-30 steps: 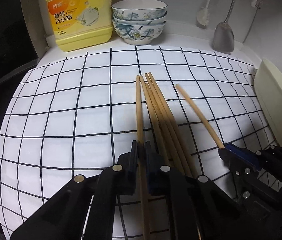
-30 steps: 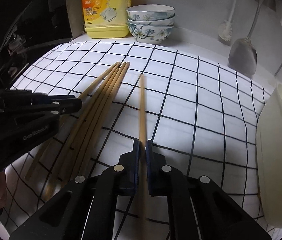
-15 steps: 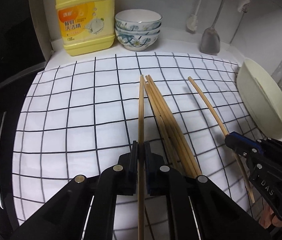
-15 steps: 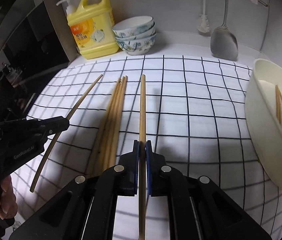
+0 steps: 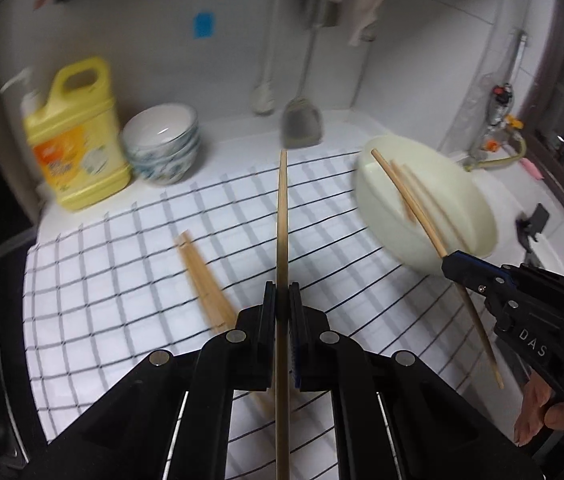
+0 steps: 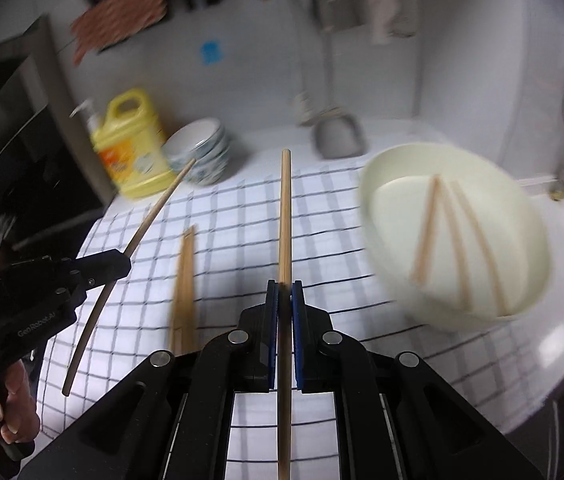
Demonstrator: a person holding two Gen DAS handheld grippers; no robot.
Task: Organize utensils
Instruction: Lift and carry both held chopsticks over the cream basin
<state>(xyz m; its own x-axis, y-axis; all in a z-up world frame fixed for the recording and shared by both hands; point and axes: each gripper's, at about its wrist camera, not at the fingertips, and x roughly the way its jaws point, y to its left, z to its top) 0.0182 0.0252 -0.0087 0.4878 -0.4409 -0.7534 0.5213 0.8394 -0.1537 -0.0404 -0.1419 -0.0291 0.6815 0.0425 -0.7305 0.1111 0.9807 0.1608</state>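
My left gripper [image 5: 282,292] is shut on a wooden chopstick [image 5: 282,220] and holds it high above the checked cloth [image 5: 121,280]. My right gripper [image 6: 284,292] is shut on another chopstick [image 6: 285,208], also lifted. The right gripper shows in the left wrist view [image 5: 448,261] beside the cream bowl [image 5: 470,208]. The left gripper shows in the right wrist view [image 6: 123,266]. A bundle of chopsticks [image 5: 201,276] lies on the cloth; it also shows in the right wrist view [image 6: 183,288]. The cream bowl [image 6: 522,216] holds three chopsticks [image 6: 458,240].
A yellow detergent bottle [image 5: 73,140] and stacked patterned bowls [image 5: 163,148] stand at the back left. A metal spatula [image 5: 302,120] and a ladle hang on the back wall. The counter edge runs right of the cream bowl.
Both grippers have risen well above the cloth with their chopsticks and swung toward the cream bowl on the right. The bundle stays on the cloth.
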